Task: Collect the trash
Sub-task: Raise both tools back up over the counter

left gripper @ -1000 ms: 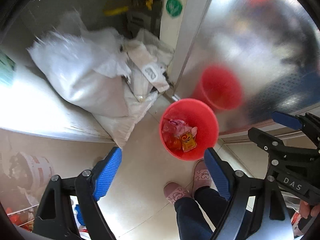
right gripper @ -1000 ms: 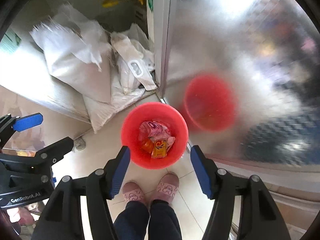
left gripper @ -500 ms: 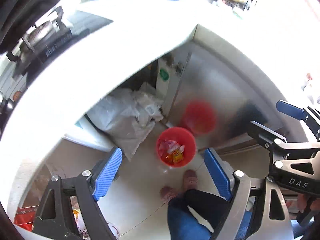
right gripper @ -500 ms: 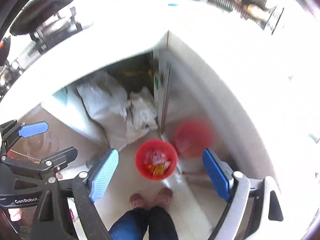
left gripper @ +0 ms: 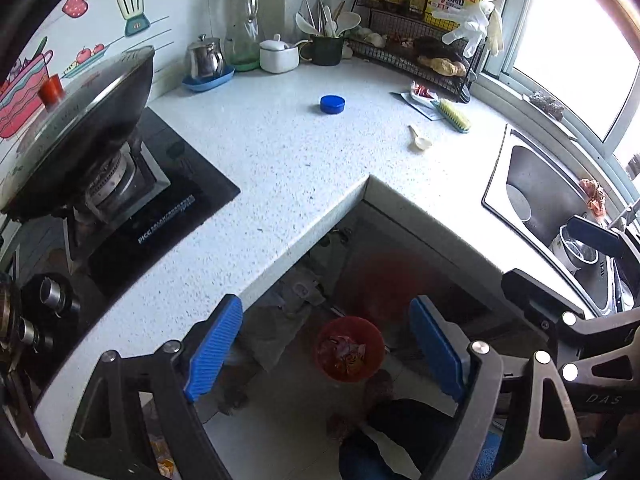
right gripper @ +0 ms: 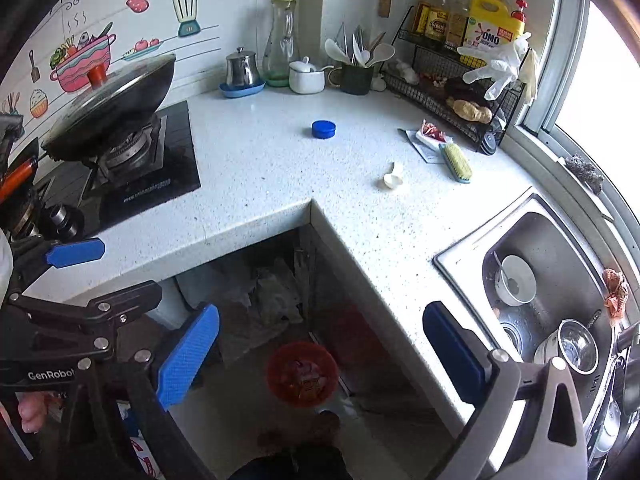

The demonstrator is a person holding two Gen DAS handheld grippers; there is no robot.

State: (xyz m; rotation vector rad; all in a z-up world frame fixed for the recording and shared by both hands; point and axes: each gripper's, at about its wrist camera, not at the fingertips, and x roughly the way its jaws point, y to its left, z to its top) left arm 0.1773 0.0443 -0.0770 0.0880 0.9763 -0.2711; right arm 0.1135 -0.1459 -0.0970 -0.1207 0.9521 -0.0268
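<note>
Both the left gripper (left gripper: 326, 354) and right gripper (right gripper: 320, 354) gape empty, the right's jaws just opened; the small blue cap (right gripper: 323, 129), possibly trash, could skid away if nudged.

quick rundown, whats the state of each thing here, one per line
left gripper: open, nothing between its pads
right gripper: open, empty, jaws just opened wider
red plastic trash bucket: upright on the floor, wrappers inside
black wok: on the burner, lid on
blue round cap: loose on the white counter
white bowl: in the steel sink
</note>
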